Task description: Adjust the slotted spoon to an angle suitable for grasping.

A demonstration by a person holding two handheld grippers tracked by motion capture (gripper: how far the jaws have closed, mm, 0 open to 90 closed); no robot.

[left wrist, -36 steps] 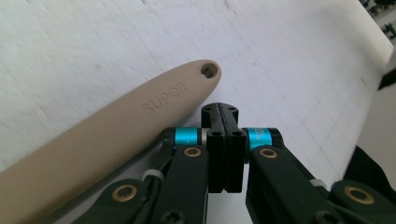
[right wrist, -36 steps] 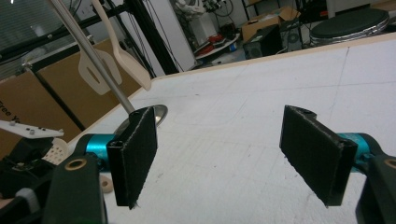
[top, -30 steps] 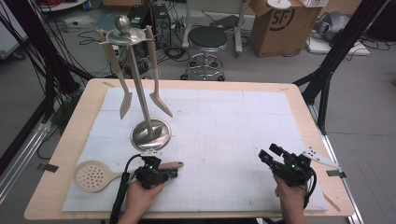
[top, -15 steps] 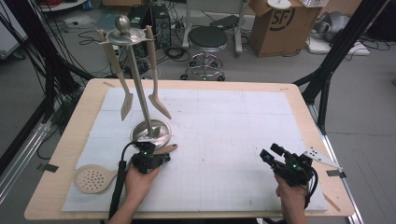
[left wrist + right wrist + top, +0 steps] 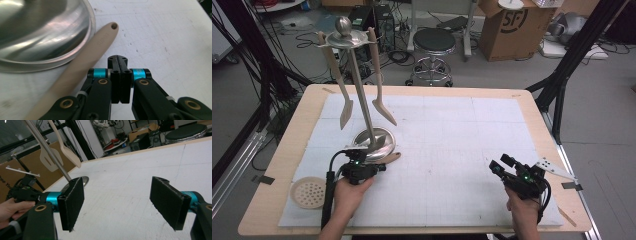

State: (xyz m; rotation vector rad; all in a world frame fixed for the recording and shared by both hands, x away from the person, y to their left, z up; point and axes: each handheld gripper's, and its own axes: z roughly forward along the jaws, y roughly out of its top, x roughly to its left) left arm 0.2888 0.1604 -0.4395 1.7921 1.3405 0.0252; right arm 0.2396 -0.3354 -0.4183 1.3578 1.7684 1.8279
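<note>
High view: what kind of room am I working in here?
Probably a lab or workshop, not a kitchen: cables trail over the floor, a cardboard box and a stool stand behind the table.

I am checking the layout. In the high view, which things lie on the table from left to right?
Slotted skimmer head → left gripper → metal rack base → right gripper.

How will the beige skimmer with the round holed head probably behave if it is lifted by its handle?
The skimmer lies flat and looks like one rigid piece, so it probably stays stiff. Its wide head may make it tip head-down. The handle looks smooth and narrow, so it might slip or twist between the pads.
</note>
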